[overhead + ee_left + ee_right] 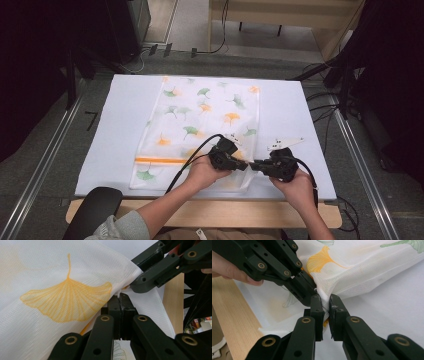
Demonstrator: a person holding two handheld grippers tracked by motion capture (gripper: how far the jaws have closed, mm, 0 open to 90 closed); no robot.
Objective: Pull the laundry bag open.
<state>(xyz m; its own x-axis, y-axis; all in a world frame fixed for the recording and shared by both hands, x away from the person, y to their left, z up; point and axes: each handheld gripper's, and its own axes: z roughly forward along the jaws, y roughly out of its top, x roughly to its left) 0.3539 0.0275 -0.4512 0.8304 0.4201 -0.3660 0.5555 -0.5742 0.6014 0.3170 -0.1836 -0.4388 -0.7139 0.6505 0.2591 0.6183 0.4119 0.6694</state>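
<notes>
Right now both your grippers pinch the mesh bag at its near right edge: left gripper and right gripper closed on it, tips almost touching. Its length runs away across the desk, probably zipper-side nearest you.

A lab-like recording room: grey carpet floor, metal floor rails, trailing cables, and a white-covered table.

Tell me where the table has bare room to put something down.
Bare strips of the table lie left of the mesh bag and right of it. The near right corner of the bag is crowded: both tongs, left and right, pinch it there.
</notes>
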